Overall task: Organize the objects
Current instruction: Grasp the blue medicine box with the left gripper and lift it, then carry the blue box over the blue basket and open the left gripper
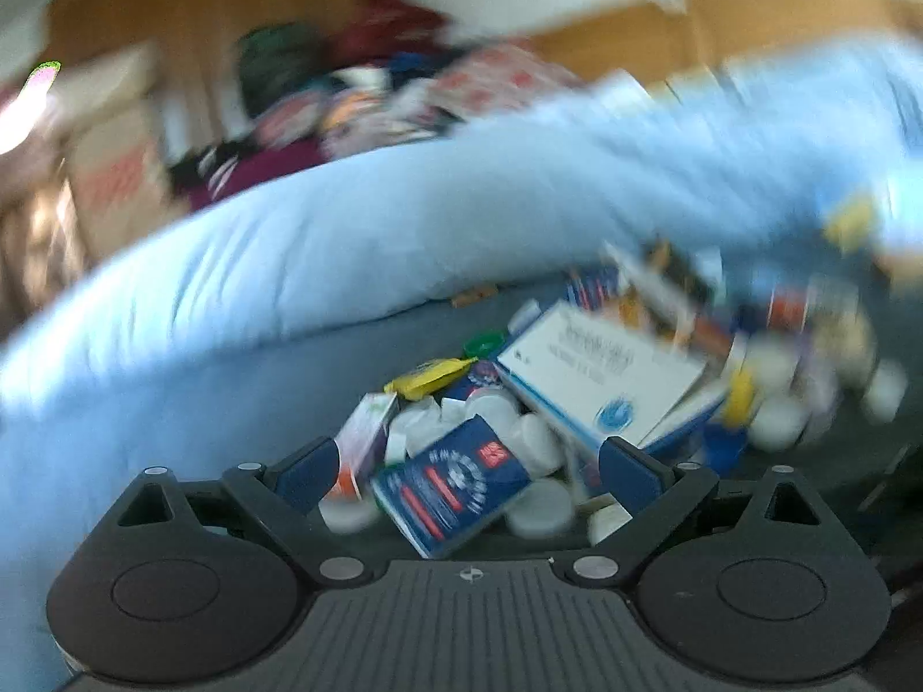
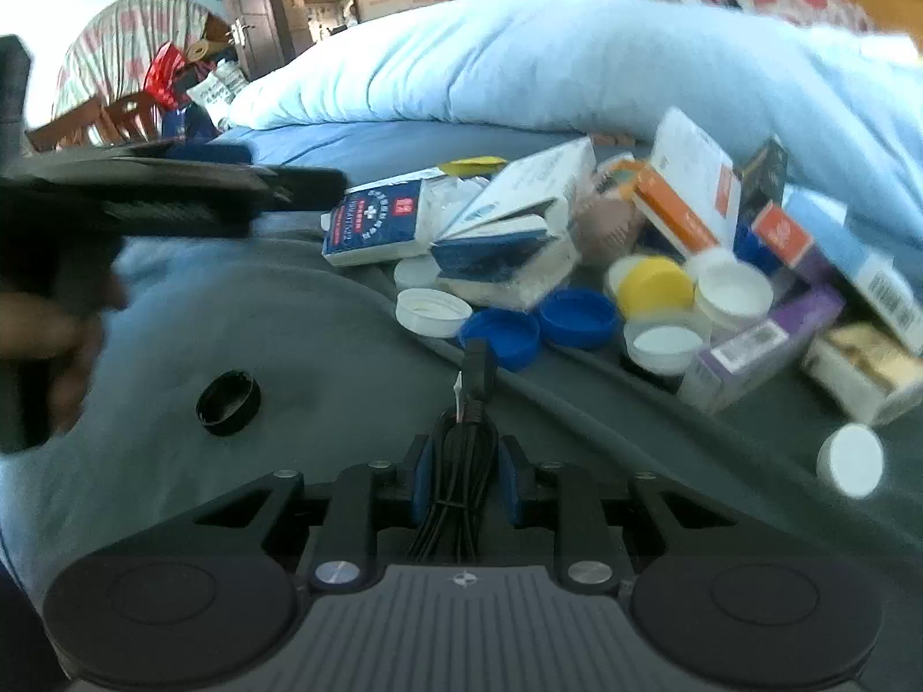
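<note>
A heap of small boxes and bottle caps lies on a grey-blue bed sheet. In the blurred left wrist view my left gripper is open just above the heap, its fingers either side of a dark blue box and white caps. A large white-and-blue box lies beyond. My right gripper is shut on a bundled black cable and holds it over the sheet. The left gripper also shows in the right wrist view, reaching toward the heap.
A rolled light-blue duvet lies behind the heap. A black cap sits alone on the sheet at left, a white cap at right. Blue caps, a yellow cap and a purple box edge the heap. Cartons and clothes stand beyond.
</note>
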Motion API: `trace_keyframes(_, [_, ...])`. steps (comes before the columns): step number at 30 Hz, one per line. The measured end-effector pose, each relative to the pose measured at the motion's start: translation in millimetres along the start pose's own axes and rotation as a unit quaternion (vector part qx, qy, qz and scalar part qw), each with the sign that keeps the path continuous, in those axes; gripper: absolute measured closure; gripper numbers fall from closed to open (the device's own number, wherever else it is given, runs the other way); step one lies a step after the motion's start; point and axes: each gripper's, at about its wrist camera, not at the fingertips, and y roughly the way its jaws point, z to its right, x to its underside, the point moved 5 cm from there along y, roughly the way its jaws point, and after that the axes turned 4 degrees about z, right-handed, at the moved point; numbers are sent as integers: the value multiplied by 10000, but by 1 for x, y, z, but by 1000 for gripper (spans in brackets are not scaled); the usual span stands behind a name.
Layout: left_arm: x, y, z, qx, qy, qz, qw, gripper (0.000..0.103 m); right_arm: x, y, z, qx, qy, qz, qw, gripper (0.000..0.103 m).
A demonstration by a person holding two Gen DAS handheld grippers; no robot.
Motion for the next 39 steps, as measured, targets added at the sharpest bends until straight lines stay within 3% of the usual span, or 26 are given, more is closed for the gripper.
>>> trace_keyframes(3, [10, 25, 14, 78, 1055, -168, 9943, 8, -4, 5, 7, -106, 190, -25, 9998, 76])
trace_keyframes(8, [34, 63, 4, 185, 1349, -550, 9892, 17, -6, 5, 12, -211, 310, 14, 9993, 76])
trace_keyframes(10, [35, 69, 0, 245, 1247, -530, 9905, 24, -7, 3, 12, -221, 268, 73, 9994, 76])
trace_keyframes(11, [35, 70, -1, 297, 1186, -590, 9907, 37, -8, 2, 13, -231, 279, 97, 9993, 76])
trace_keyframes(13, [36, 69, 1, 530, 1038, -688, 9908, 51, -10, 1, 15, -214, 325, 149, 9991, 76])
trace_keyframes(16, [42, 61, 3, 361, 769, -936, 9920, 53, -12, -1, 18, -198, 400, 219, 9988, 76])
trace_keyframes(21, [27, 16, -15, 126, -469, -722, 9962, 53, -21, -16, 16, -212, 320, 587, 9975, 77])
trace_keyframes(26, [-4, -65, -42, -411, -1423, -268, 9886, 53, -60, -48, -5, -279, 59, 1208, 9923, 79])
trace_keyframes(27, [-9, -84, -50, -580, -1521, -164, 9865, 53, -71, -54, -14, -396, -13, 1294, 9908, 88])
trace_keyframes(29, [-17, -126, -71, -1008, -1685, 67, 9805, 53, -96, -67, -39, -571, -238, 1524, 9864, 87])
trace_keyframes(34, [-10, -223, -140, -2213, -2054, 261, 9530, 53, -149, -93, -127, -1486, -699, 1892, 9681, 89])
trace_keyframes(39, [29, -292, -188, -3030, -2343, 94, 9237, 53, -176, -102, -232, -2501, -858, 1726, 9488, 93])
